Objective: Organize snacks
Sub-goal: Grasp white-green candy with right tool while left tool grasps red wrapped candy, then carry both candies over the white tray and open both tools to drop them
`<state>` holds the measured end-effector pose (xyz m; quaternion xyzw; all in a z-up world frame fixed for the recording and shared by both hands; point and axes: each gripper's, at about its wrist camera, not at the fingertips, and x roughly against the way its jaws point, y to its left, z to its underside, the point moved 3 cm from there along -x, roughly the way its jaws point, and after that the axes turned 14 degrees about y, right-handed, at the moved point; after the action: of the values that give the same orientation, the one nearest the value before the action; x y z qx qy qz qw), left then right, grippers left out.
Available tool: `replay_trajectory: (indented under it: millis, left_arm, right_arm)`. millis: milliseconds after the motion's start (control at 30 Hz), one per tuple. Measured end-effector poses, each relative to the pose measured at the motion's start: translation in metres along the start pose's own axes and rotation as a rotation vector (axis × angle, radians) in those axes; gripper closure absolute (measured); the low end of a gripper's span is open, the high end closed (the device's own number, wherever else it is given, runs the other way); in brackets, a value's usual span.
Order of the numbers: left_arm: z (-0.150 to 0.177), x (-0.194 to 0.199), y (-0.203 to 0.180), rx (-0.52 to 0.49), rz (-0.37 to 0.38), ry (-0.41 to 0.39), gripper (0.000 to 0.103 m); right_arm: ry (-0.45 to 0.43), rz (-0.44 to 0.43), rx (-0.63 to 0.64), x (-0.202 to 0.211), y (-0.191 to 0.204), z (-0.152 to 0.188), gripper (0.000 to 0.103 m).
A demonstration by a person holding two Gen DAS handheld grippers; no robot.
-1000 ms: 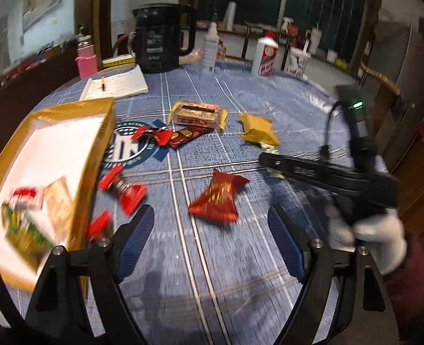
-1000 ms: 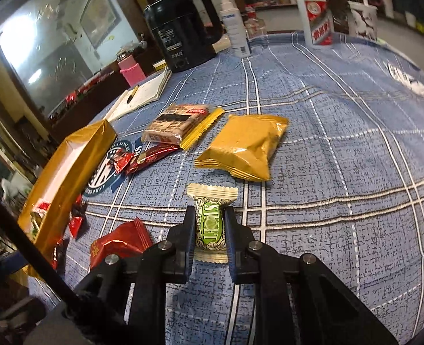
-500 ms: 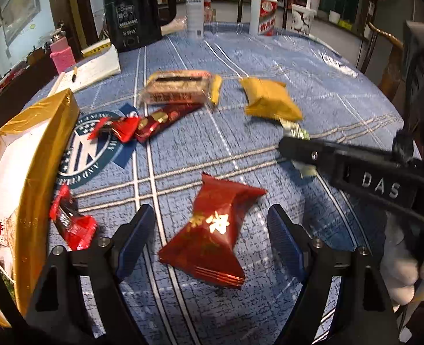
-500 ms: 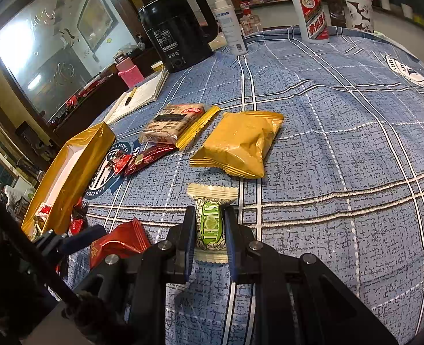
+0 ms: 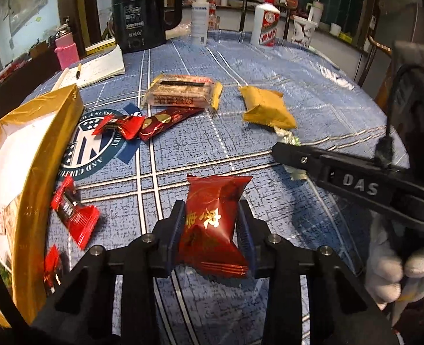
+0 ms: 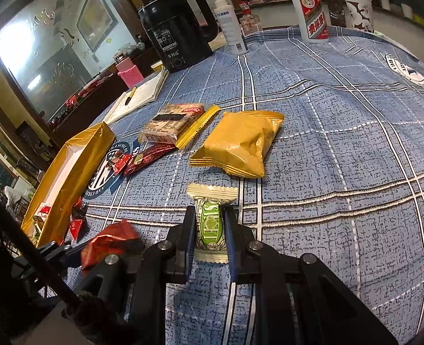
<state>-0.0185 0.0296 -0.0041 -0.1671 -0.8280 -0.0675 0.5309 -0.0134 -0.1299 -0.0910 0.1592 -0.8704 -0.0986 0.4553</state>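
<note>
Lowered over the red snack packet, the left gripper is closing its fingers, probably already touching, while the right gripper is clamped on the green candy; crinkly foil could slip free.

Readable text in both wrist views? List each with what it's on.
"DAS": right tongs' arm.
"SWEET", roughly: green-and-white candy wrapper.
"AND", plus partial letters: round emblem on tablecloth.
Gold characters, blurred: red snack packet.
Red-label characters, unreadable: white bottle.
Small print, unreadable: black kettle.
Small print, unreadable: spray bottle.
</note>
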Motion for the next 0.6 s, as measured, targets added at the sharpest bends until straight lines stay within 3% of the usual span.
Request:
replay_trajectory:
  millis: [300,467,600]
  left_arm:
    - [0.031,0.059,0.022,0.121,0.106,-0.133,0.065]
    - [0.063,0.096,0.056,0.203,0.083,-0.219,0.065]
    - [0.081,0.125,0.098,0.265,0.045,-0.267,0.064]
  right_arm:
    - [-0.007,0.0,-0.026,0.002,-0.005,0.0,0.086]
    - [-0.003,0.008,-0.021,0.002,-0.004,0.0,0.086]
    - [0.014,0.065,0.027,0.002,0.006,-0.002,0.086]
